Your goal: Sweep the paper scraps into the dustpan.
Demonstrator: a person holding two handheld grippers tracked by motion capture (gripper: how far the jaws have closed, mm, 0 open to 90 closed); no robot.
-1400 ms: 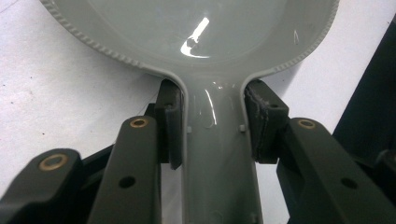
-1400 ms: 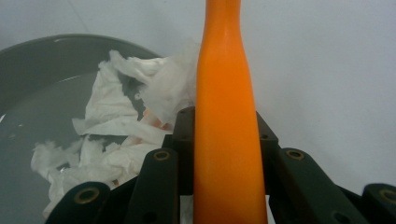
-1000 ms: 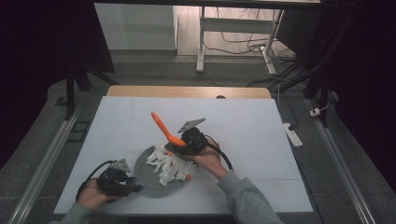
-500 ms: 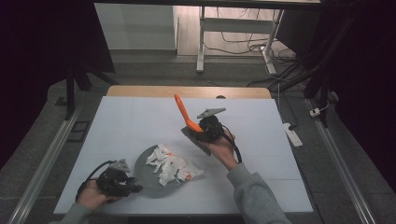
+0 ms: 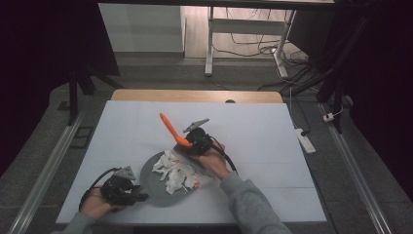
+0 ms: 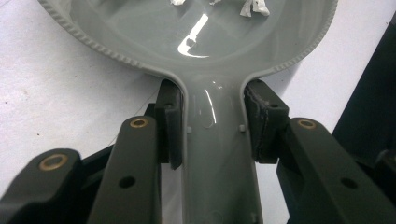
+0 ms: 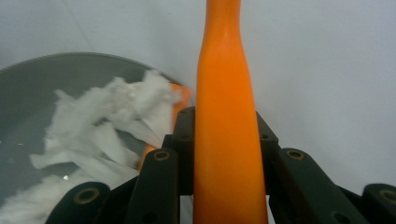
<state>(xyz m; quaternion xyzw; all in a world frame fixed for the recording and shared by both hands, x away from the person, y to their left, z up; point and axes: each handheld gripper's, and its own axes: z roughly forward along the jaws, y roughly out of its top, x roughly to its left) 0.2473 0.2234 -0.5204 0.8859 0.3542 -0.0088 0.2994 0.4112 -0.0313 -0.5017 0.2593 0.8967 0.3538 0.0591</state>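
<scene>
orange handle [image 7: 227, 116] top cropped (blade hidden)

Counted on the white table [image 5: 263, 131]: one grey dish [image 5: 151, 176] with a handle; one orange handle-shaped tool [image 5: 171, 129]; one heap of white shredded scraps [image 5: 178, 173] in the dish, individual pieces too many and too tangled to count. Two grippers: left gripper [image 5: 139, 196], right gripper [image 5: 187, 144].

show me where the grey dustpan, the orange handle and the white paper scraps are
grey dustpan [image 6: 219, 149], left gripper view, on its handle.
orange handle [image 7: 226, 140], right gripper view, on its mid shaft.
white paper scraps [image 5: 178, 173], high view, on the pile's middle.
</scene>
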